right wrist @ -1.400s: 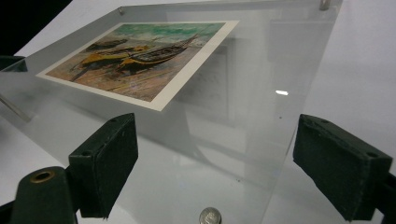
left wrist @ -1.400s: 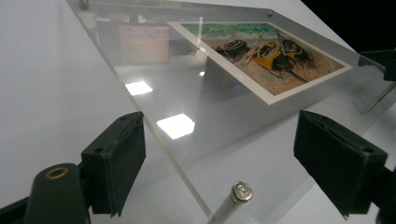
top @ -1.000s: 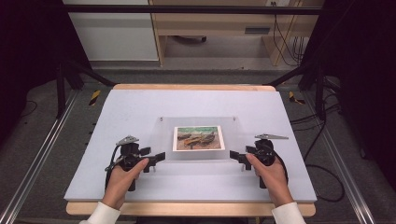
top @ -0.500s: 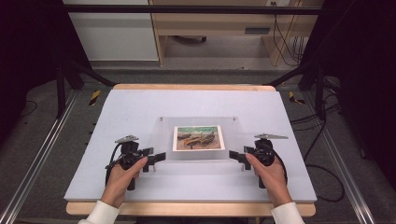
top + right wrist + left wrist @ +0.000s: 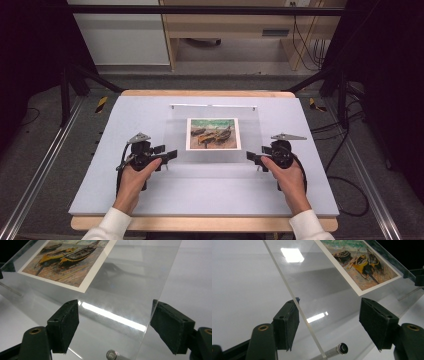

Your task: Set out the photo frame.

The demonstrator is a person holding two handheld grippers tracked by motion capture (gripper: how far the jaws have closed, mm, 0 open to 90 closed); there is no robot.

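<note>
Clear acrylic frame lies flat mid-counter, a boat painting print sandwiched inside, its long axis running side to side between the two hands. Left claw sits at the frame's left edge, jaws spread and straddling that edge, nothing pinched. Right claw mirrors it at the right edge, also spread wide. Both are equally near, so a two-sided grab looks likely, each claw closing inward on its own end.
</note>
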